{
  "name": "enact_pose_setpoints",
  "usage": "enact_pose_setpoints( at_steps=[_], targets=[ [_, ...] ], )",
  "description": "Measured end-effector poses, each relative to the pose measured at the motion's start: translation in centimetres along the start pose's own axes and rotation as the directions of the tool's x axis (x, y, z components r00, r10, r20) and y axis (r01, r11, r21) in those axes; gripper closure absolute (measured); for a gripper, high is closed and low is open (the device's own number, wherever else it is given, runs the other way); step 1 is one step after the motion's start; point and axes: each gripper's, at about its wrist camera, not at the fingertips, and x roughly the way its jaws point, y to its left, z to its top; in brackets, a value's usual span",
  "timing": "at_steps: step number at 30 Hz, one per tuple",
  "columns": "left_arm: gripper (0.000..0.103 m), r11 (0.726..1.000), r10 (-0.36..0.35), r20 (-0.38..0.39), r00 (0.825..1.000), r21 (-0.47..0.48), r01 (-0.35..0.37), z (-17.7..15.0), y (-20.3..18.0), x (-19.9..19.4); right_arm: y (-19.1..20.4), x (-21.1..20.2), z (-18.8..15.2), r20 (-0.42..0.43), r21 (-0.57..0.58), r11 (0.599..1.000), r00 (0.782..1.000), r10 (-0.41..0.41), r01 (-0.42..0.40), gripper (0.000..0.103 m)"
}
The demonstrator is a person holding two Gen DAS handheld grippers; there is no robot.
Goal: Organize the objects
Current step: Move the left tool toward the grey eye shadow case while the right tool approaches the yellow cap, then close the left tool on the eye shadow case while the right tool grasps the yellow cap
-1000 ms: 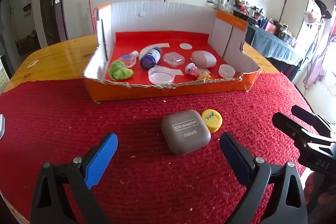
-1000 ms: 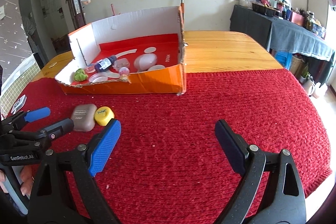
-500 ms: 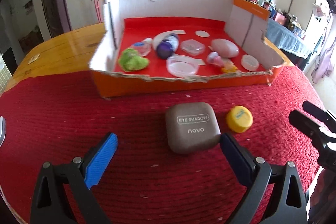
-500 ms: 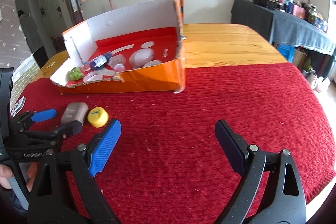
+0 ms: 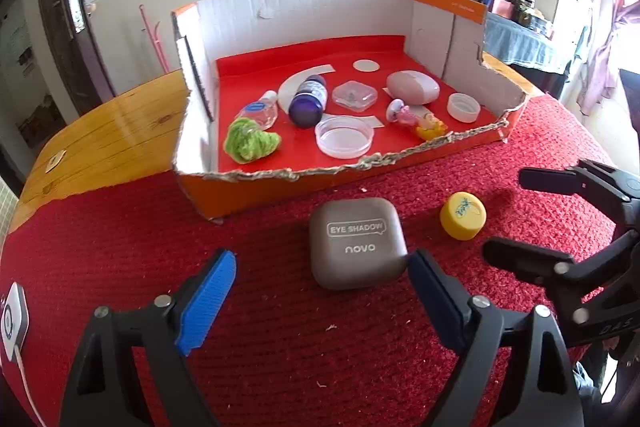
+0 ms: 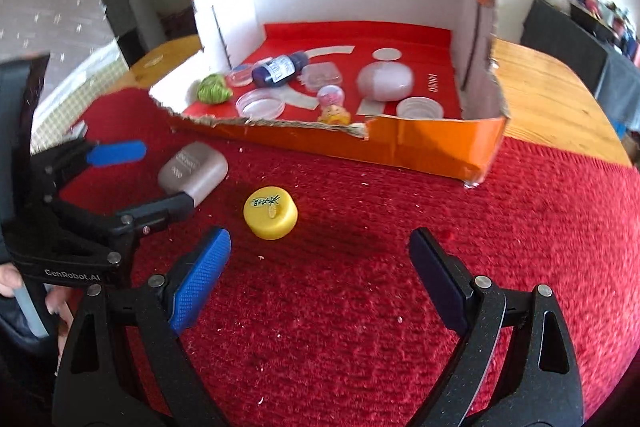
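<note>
Across the lower half of both views a red cloth [image 5: 120, 247] is lying over a wooden desk [image 5: 116, 131], whose bare top is showing at the left edge of the left view and at the right edge of the right view. On the far part of the cloth, in the upper middle of each frame, an orange box [image 5: 320, 183] with white inner walls and a red floor is sitting open, its near wall torn low. Inside it are lying a grey oval case [image 5: 412, 87], a purple bottle [image 5: 306, 103], a green tuft [image 5: 250, 143], a clear round dish [image 5: 344, 137], a clear square case [image 5: 354, 95], a white cap [image 5: 463, 107] and a small pink and yellow toy [image 5: 416, 117].

Just in front of the box a grey eyeshadow case [image 5: 358, 243] is resting flat on the cloth. The left tool [image 5: 320, 279] is hanging low around it with jaws standing apart, having just been closing; the dark right finger is touching or nearly touching the case's right corner, while the blue finger [image 5: 208, 303] is well clear of its left side.

Right of the case in the left view, a yellow cap [image 6: 271, 213] is sitting apart from it. The right tool [image 6: 320, 267] is hovering just short of the cap, jaws wide apart and gripping nothing.
</note>
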Motion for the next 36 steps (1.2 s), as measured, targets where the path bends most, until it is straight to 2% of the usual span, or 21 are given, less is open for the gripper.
enact_pose_setpoints(
  at_steps=[3,7,12,15,20,23,26,33,36],
  targets=[
    [0.022,0.999,-0.036,-0.015,0.999,0.002,0.036,0.3,0.1,0.2,0.6,0.5,0.3,-0.023,-0.047,0.999,1.000,-0.009,0.008,0.016],
    [0.031,0.998,-0.070,-0.036,0.997,0.006,0.070,0.6,0.0,0.7,0.9,1.1,0.6,-0.052,-0.091,0.996,0.998,-0.028,0.023,0.027],
    [0.034,0.995,-0.102,-0.050,0.994,0.010,0.103,0.8,-0.4,1.1,1.3,1.5,0.9,-0.068,-0.140,0.990,0.997,-0.036,0.026,0.032],
    [0.043,0.993,-0.116,-0.052,0.992,0.012,0.117,0.9,-0.6,1.1,1.5,1.7,1.1,-0.071,-0.156,0.988,0.997,-0.031,0.019,0.036],
    [0.048,0.991,-0.135,-0.050,0.990,0.003,0.135,1.0,-0.6,1.1,1.9,2.0,1.4,-0.070,-0.178,0.984,0.997,-0.025,0.013,0.043],
    [0.050,0.987,-0.159,-0.045,0.986,-0.008,0.159,0.9,-0.6,1.1,2.2,2.1,1.5,-0.067,-0.190,0.982,0.998,-0.011,-0.002,0.052],
    [0.051,0.986,-0.165,-0.037,0.986,-0.011,0.165,0.8,-0.7,0.9,2.8,2.1,1.5,-0.061,-0.219,0.975,0.998,0.009,-0.022,0.074],
    [0.051,0.986,-0.168,-0.003,0.986,-0.009,0.168,0.9,-0.9,-0.8,2.2,0.9,1.6,-0.037,-0.172,0.983,0.997,0.061,-0.066,0.074],
    [0.051,0.986,-0.169,0.015,0.986,-0.004,0.169,1.0,-1.1,-1.6,2.2,-0.2,1.7,-0.014,-0.176,0.983,0.998,0.059,-0.061,0.074]
  ],
)
